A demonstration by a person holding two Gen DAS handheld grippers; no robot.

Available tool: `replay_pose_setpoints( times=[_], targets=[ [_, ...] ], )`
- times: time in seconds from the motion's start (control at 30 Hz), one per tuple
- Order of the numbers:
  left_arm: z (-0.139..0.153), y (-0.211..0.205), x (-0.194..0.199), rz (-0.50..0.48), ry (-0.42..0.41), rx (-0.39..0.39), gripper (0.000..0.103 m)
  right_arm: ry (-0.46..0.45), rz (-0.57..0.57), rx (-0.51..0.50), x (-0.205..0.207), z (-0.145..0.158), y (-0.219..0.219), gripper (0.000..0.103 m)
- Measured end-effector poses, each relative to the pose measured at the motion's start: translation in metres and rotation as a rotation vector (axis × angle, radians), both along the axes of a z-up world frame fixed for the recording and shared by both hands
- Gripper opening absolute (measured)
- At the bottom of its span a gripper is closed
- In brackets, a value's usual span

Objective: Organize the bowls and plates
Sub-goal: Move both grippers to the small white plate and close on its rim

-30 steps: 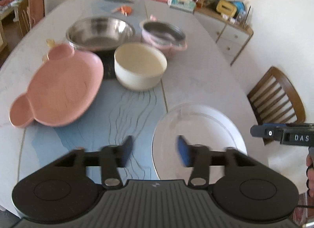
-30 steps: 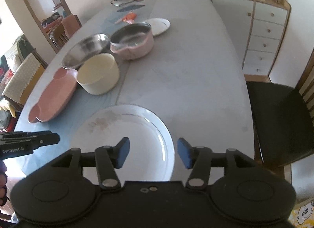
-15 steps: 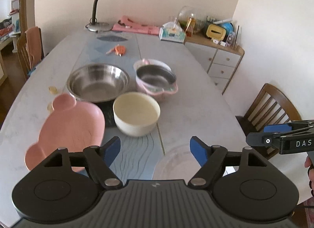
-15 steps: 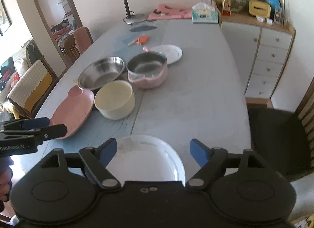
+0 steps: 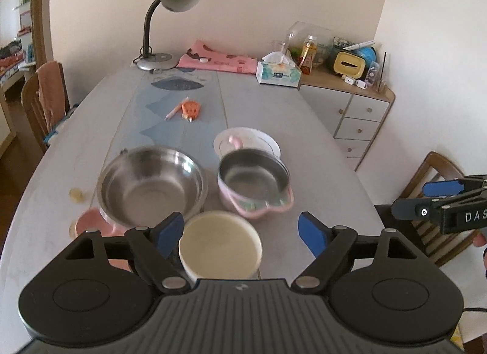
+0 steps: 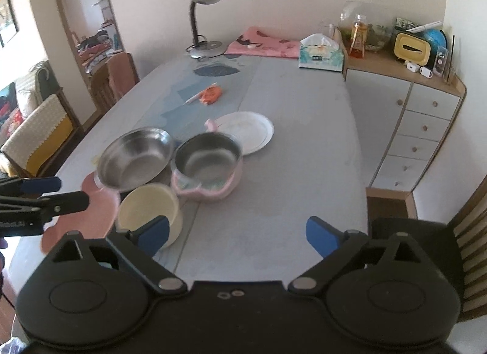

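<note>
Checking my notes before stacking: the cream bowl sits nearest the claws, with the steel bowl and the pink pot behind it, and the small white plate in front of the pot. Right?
Not quite: the small white plate lies behind the pink pot, farther away, as the right wrist view shows. The cream bowl is nearest, steel bowl behind it.

The cluster of dishes is sitting on the counter (image 6: 304, 146). The deep bowl (image 6: 149, 210) is lying nearest the cameras. The metal bowl (image 6: 135, 157) is sitting behind it to the left, overlapping the eared plate (image 6: 88, 217), which is lying leftmost. The two-handled pot (image 6: 207, 165) is standing just right of the metal bowl. The round plate (image 6: 246, 131) is lying behind the pot. The lamp (image 6: 204, 12) and tissue box (image 6: 319, 55) are standing at the far end.
</note>
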State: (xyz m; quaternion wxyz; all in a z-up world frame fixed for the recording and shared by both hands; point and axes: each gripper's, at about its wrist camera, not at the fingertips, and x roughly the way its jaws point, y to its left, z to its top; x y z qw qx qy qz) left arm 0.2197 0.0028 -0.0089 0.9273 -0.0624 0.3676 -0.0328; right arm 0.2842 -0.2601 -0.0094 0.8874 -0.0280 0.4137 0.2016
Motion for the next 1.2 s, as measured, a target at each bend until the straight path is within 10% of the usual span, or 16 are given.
replay_pose_setpoints(
  times=[0.83, 1.2],
  targets=[
    [-0.042, 0.042, 0.275, 0.115, 0.200, -0.075, 0.083, 0.145, -0.010, -0.034, 0.235, -0.073, 0.030, 0.094],
    [-0.099, 0.035, 0.330, 0.105, 0.313, -0.081, 0.082, 0.256, -0.009, -0.009, 0.286, -0.119, 0.044, 0.072]
  ],
)
